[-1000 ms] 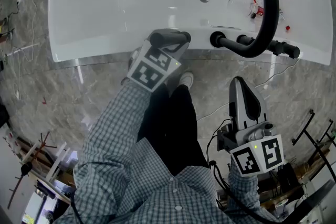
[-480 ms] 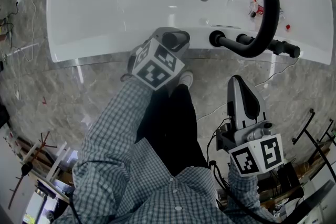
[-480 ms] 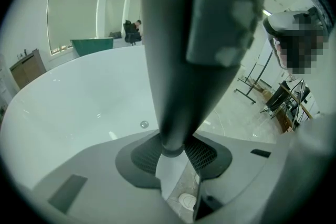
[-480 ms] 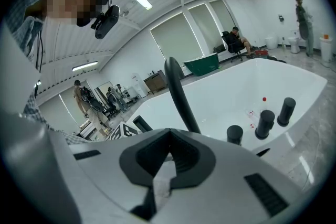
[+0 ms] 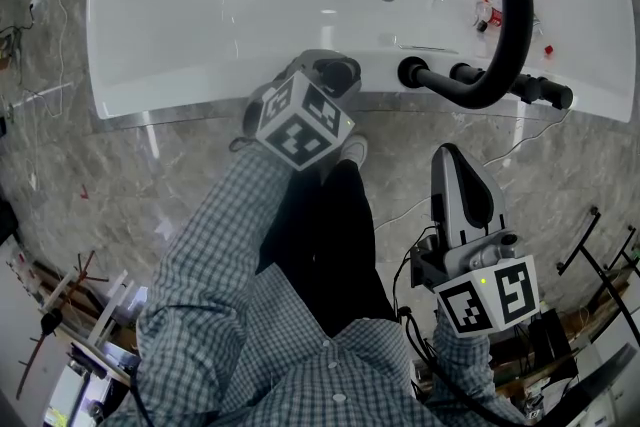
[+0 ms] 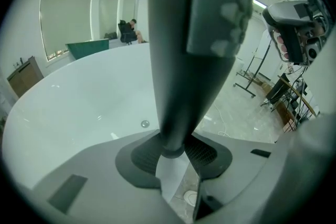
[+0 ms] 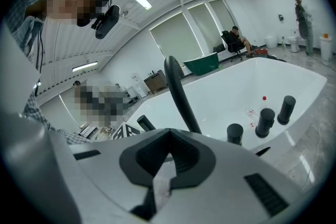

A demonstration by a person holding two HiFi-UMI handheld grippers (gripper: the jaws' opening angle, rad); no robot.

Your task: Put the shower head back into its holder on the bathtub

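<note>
Where one big white bathtub [image 5: 200, 5] spreads out ahead of the two grippers, one curved black tap [image 5: 515, 5] stands right of the left gripper [image 5: 330, 73]. That gripper squeezes one grey shower head [image 6: 189, 18] by its handle, at the tub's near edge. Three black knobs [image 7: 265, 120] sit by the tap. The right gripper [image 5: 455, 160] hangs back, jaws together, empty.

The left gripper [image 6: 176, 152] has its grey jaws clamped on the narrow end of a dark grey plastic shower head [image 6: 194, 34], which rises upright, nubbed spray face turned right, before the glossy white oval bathtub [image 6: 79, 107] and its small round metal drain [image 6: 144, 124].
</note>
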